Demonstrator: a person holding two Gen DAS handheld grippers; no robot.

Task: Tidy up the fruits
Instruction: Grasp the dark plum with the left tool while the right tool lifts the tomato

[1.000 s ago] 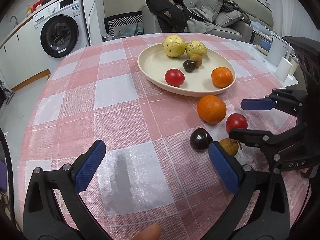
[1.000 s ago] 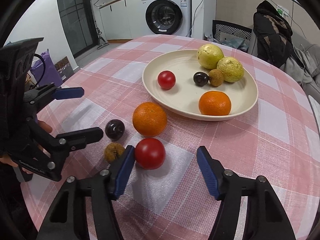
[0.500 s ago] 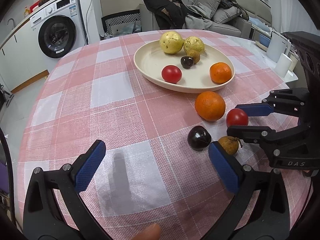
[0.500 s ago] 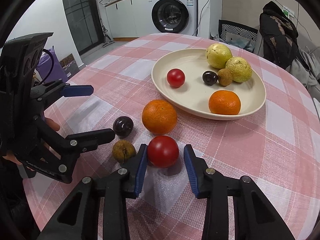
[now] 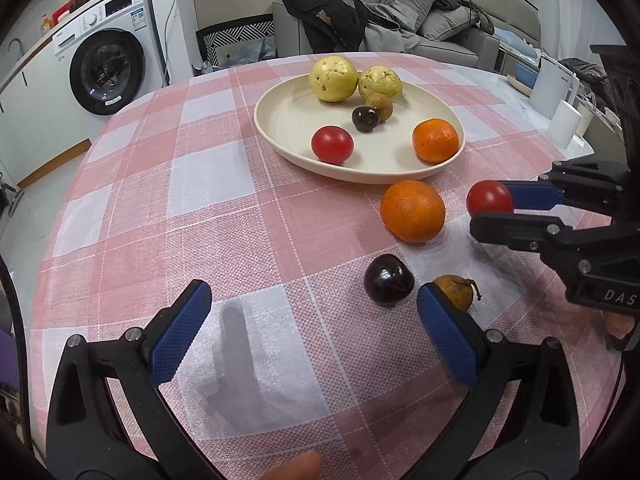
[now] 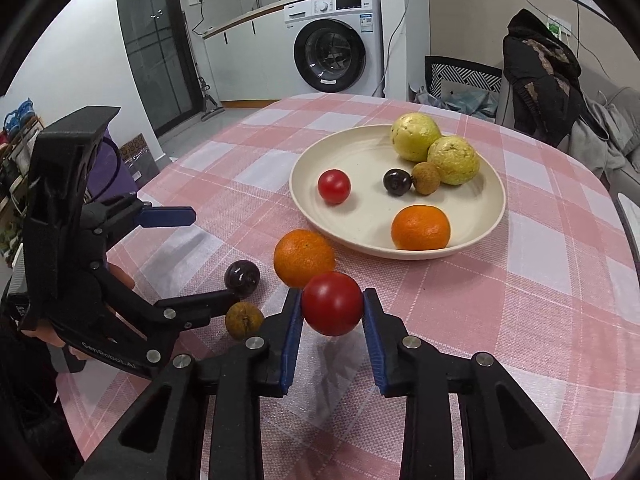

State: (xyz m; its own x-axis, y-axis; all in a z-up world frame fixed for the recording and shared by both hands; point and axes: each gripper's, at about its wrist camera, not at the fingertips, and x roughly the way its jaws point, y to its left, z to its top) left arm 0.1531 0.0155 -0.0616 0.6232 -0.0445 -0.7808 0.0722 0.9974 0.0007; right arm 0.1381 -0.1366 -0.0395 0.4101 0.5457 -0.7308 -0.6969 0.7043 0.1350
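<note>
My right gripper (image 6: 331,322) is shut on a red tomato (image 6: 332,303) and holds it just above the checked tablecloth; it also shows in the left wrist view (image 5: 489,199). An orange (image 6: 303,257), a dark plum (image 6: 241,277) and a small brown fruit (image 6: 244,319) lie on the cloth beside it. A cream plate (image 6: 360,236) holds a tomato (image 6: 334,186), an orange (image 6: 420,227), a plum, a brown fruit and two yellow guavas (image 6: 416,137). My left gripper (image 5: 312,336) is open and empty, near the plum (image 5: 388,279).
A round table with a pink checked cloth (image 5: 200,184) bears everything. White containers (image 5: 560,92) stand at its far right edge. A washing machine (image 6: 336,40), a chair and a sofa (image 5: 440,32) with clothes stand beyond the table.
My right gripper closed on the red tomato and lifted it slightly off the cloth. My left gripper stayed open and nearly still.
</note>
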